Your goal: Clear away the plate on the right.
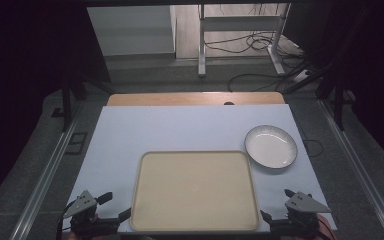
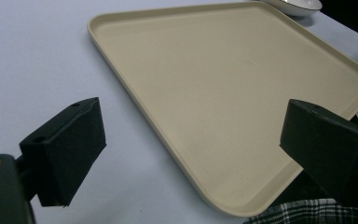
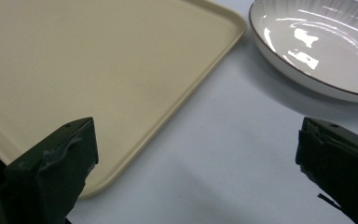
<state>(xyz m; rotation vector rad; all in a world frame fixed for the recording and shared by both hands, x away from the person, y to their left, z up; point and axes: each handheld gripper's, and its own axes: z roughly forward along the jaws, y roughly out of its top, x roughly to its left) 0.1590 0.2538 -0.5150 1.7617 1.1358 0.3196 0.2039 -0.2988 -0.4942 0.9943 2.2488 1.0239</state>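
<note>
High view: a beige tray [image 1: 195, 192] lies empty on the pale blue table [image 1: 180, 130], at its near edge. A white plate [image 1: 271, 146] sits just beside the tray's far right corner. The left gripper [image 1: 114, 206] rests at the tray's near left corner and the right gripper [image 1: 275, 205] at its near right corner, both with jaws spread wide and grasping nothing.

Overall dim; surroundings in high view fall to black. Tabletop [image 1: 180, 130] evenly lit from above. Plate [image 3: 317, 46] shows bright glare streaks and soft shadow. Near claw tips slightly blurred.
</note>
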